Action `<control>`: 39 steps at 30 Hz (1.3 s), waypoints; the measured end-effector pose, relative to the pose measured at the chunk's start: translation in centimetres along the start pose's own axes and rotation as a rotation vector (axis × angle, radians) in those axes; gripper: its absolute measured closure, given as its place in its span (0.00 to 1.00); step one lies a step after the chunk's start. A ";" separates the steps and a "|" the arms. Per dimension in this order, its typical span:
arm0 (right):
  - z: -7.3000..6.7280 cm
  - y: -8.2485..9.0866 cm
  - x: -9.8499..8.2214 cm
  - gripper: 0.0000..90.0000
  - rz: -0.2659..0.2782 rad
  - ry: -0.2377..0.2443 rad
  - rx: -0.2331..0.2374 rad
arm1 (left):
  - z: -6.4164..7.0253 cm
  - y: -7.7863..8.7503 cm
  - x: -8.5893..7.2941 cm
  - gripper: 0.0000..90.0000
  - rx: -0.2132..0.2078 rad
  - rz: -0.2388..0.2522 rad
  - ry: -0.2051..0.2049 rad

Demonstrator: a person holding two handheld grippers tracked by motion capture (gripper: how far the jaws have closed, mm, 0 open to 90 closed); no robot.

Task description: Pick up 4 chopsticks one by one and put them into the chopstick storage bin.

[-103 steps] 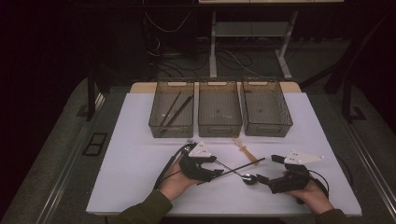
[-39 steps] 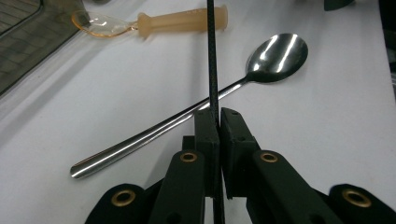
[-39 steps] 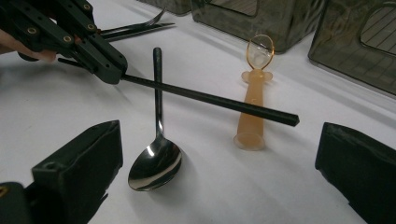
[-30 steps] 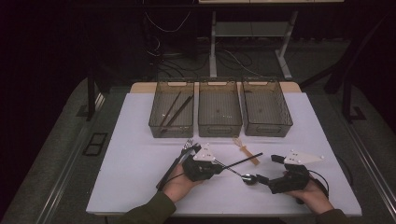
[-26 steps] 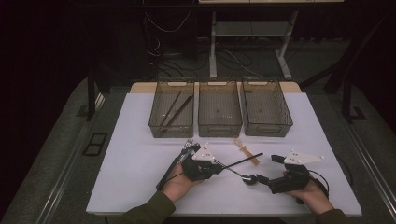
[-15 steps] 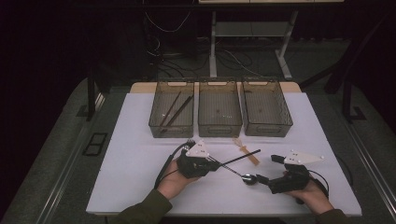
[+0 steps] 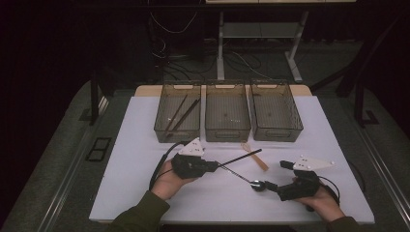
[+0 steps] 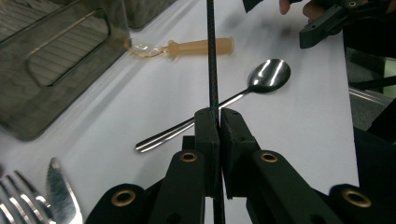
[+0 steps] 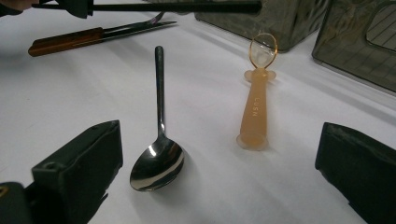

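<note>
A thin black chopstick (image 7: 241, 158) is clamped between the jaws of my left gripper (image 7: 215, 166), held just above the white table and pointing right. In the left gripper view the shut jaws (image 8: 218, 122) pinch the chopstick (image 8: 211, 56), which runs straight ahead. My right gripper (image 7: 278, 175) rests at the front right with its jaws wide open. A steel spoon (image 9: 159, 158) lies between its open jaws (image 9: 219, 172), bowl toward me, untouched. An orange baby spoon (image 9: 256, 107) lies just beyond.
Three clear bins stand in a row at the back: the left bin (image 7: 177, 112) holds dark chopsticks, while the middle bin (image 7: 227, 111) and right bin (image 7: 274, 110) look bare. A wooden-handled knife (image 9: 65, 41) and a fork (image 8: 14, 198) lie near my left hand.
My left gripper has moved left and risen a little, lifting the chopstick off the table. The right gripper, steel spoon and orange spoon have stayed put.
</note>
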State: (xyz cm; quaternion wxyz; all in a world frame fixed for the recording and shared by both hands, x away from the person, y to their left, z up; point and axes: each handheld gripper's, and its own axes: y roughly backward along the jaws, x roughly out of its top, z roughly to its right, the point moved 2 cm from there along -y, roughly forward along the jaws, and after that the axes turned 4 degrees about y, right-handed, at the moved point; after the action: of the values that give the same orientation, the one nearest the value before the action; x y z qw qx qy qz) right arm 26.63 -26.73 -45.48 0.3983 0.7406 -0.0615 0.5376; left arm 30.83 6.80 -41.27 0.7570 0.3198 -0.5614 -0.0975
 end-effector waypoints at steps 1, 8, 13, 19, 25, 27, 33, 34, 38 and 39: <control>0.0 0.0 0.0 0.01 0.000 0.000 0.000 | -0.1 0.1 0.0 0.95 0.002 0.004 0.005; 0.0 0.0 0.0 0.01 0.000 -0.001 0.000 | -0.7 1.2 0.0 0.96 0.014 0.014 0.014; 0.0 0.0 0.0 0.01 0.001 0.001 0.000 | -1.2 1.9 0.0 0.96 0.026 0.020 0.017; 0.1 0.0 0.0 0.01 0.001 -0.001 -0.001 | -2.0 3.0 -0.1 0.96 0.040 0.039 0.037; 0.1 0.0 0.0 0.01 0.003 0.001 -0.001 | -2.8 4.0 -0.2 0.96 0.060 0.063 0.057; 0.1 0.0 0.0 0.01 0.001 0.000 -0.001 | -3.1 4.3 -0.3 0.96 0.071 0.071 0.063; 0.1 0.0 0.0 0.01 0.000 0.002 -0.002 | -4.1 5.3 -0.4 0.96 0.102 0.098 0.084; 0.1 0.0 0.0 0.01 0.000 0.003 -0.001 | -4.3 5.4 -0.4 0.96 0.105 0.104 0.090; 0.1 0.0 0.0 0.01 -0.001 0.003 -0.002 | -4.9 5.9 -0.5 0.96 0.126 0.113 0.100; 0.1 0.0 0.0 0.01 -0.001 0.004 -0.002 | -5.0 6.1 -0.6 0.96 0.134 0.116 0.105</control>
State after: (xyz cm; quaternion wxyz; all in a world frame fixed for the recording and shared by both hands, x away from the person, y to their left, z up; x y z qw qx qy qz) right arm 26.69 -26.75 -45.49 0.3994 0.7393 -0.0607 0.5387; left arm 33.94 13.67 -38.94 0.7667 0.3412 -0.5438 0.0013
